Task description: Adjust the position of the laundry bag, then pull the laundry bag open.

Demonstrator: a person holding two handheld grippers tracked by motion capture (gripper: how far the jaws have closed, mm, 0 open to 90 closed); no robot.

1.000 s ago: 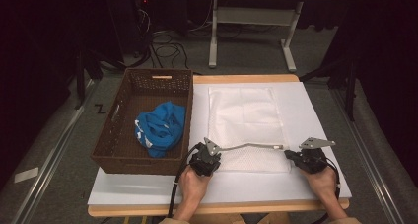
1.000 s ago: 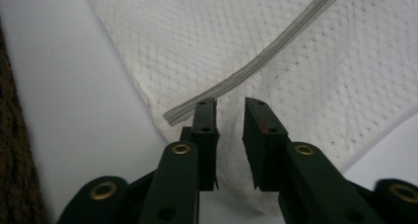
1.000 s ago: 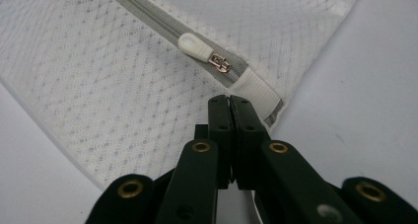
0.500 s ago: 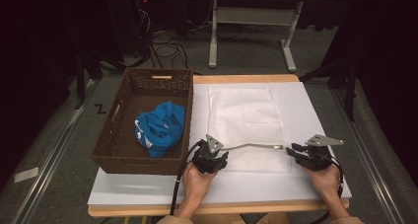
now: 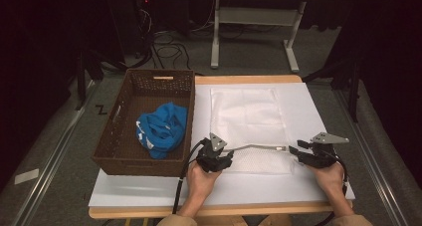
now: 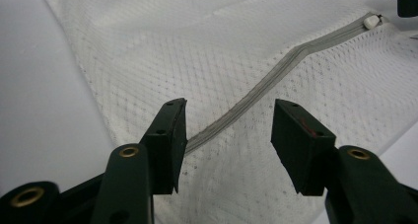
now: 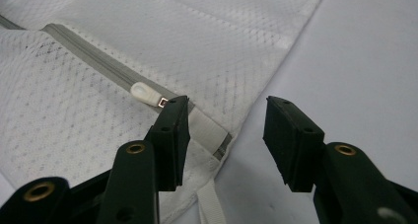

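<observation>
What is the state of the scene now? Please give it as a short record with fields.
work: handling a white mesh bag that lies flat on the white table top
zipper: grey zipper runs along the bag's near part, its white pull at the right end
left gripper: jaws have just been opening, fingers apart over the zipper's left end
right gripper: jaws have just been opening, fingers apart beside the pull
basket: brown basket left of the bag, with a blue cloth inside
</observation>
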